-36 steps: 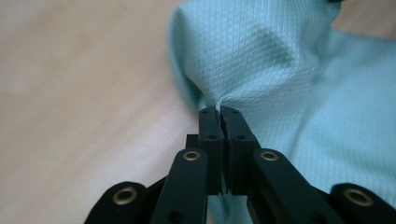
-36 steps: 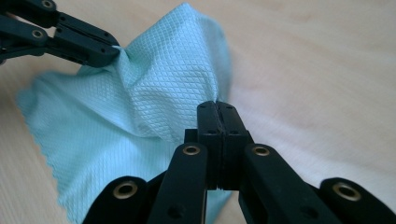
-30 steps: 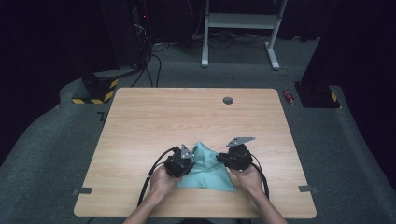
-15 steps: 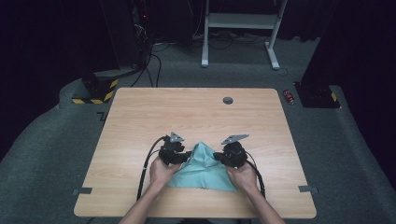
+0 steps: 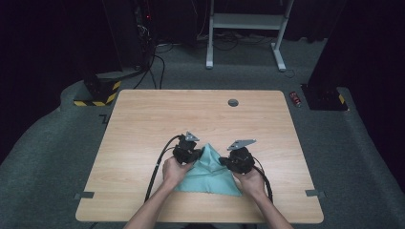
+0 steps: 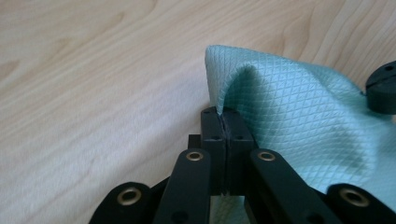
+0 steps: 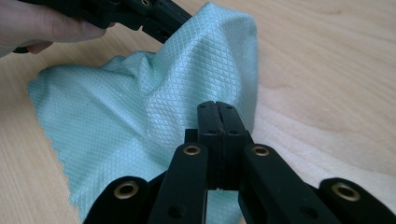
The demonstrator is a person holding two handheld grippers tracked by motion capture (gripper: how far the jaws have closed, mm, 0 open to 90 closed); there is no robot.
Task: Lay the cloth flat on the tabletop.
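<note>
Teal cloth [image 5: 207,172] lies at the worktop's [image 5: 143,124] six o'clock edge, its far side lifted into a peak. Left gripper [image 6: 226,122] and right gripper [image 7: 217,113] each pinch a fold, jaws pressed together. Raising both evenly should keep it taut.

Lighting: table [image 5: 143,124] evenly lit from above, surroundings near black. Shadows soft. Gripper views sharp on cloth [image 6: 299,107]; near jaws slightly blurred. No glare.
</note>
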